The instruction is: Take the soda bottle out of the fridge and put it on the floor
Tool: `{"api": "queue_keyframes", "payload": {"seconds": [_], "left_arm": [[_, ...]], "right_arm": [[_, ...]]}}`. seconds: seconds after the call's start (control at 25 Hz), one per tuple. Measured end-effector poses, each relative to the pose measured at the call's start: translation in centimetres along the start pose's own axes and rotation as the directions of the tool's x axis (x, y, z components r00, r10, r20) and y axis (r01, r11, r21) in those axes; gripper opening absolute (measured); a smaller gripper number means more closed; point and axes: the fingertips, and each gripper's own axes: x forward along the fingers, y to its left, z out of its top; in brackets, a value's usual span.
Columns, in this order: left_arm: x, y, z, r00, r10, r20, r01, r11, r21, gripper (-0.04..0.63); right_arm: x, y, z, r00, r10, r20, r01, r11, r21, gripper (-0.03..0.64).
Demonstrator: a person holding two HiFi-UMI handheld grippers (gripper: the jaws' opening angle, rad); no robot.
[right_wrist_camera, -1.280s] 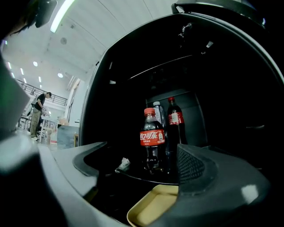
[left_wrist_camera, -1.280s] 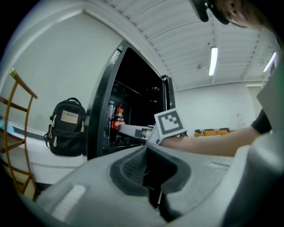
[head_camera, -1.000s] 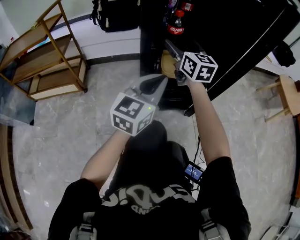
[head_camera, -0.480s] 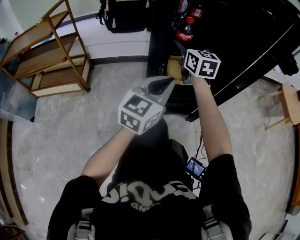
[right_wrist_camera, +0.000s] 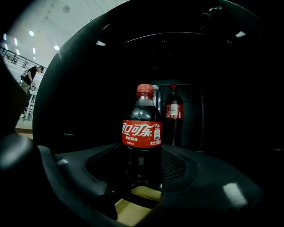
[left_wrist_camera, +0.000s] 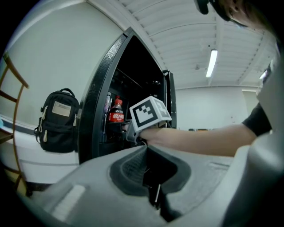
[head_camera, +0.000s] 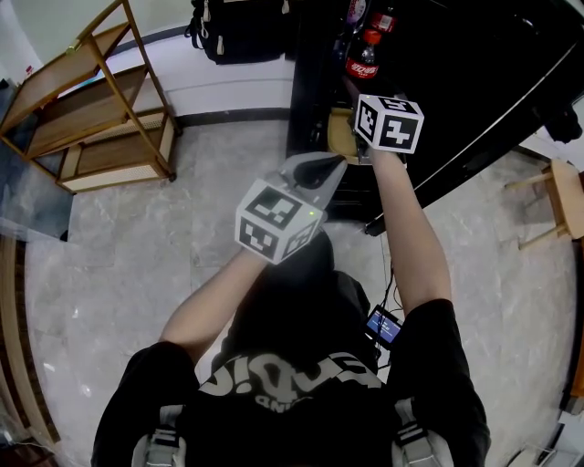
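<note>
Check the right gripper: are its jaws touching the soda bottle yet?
Cannot tell. In the right gripper view the soda bottle stands between the right gripper's closing jaws, but its dark body merges with the pads.

The soda bottle (right_wrist_camera: 142, 133) stands in the fridge (head_camera: 307, 100), between the closing jaws of the right tool (right_wrist_camera: 142, 170). A second bottle (right_wrist_camera: 173, 111) stands behind it, to its right. A backpack (head_camera: 239, 27) sits left of the fridge, and a wooden shelf (head_camera: 100, 119) stands further left on the floor (head_camera: 164, 237).

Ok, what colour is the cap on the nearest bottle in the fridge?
Red cap, on the soda bottle; clearest in the right gripper view.
</note>
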Motion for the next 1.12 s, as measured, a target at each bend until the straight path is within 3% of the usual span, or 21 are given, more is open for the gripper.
{"api": "queue_keyframes", "payload": {"seconds": [0.68,0.92,1.12], "left_arm": [[-1.7,-2.6,-1.2,1.000,-0.014,-0.017,0.014,1.000,0.018,0.002],[-2.2,-6.0,-2.4,1.000,-0.012,-0.022,0.012,1.000,0.006,0.002],[-3.2,-10.8,-4.9,0.999,-0.021,-0.038,0.020,1.000,-0.007,0.002]], "right_arm": [[-5.2,0.6,-0.3,0.994,0.000,0.113,-0.001,1.000,0.010,0.258],[-10.2,0.9,-1.6,0.987,0.013,0.160,-0.017,0.999,0.027,0.256],[-16.4,0.9,-5.5,0.988,0.003,0.153,-0.006,1.000,0.020,0.256]]}}
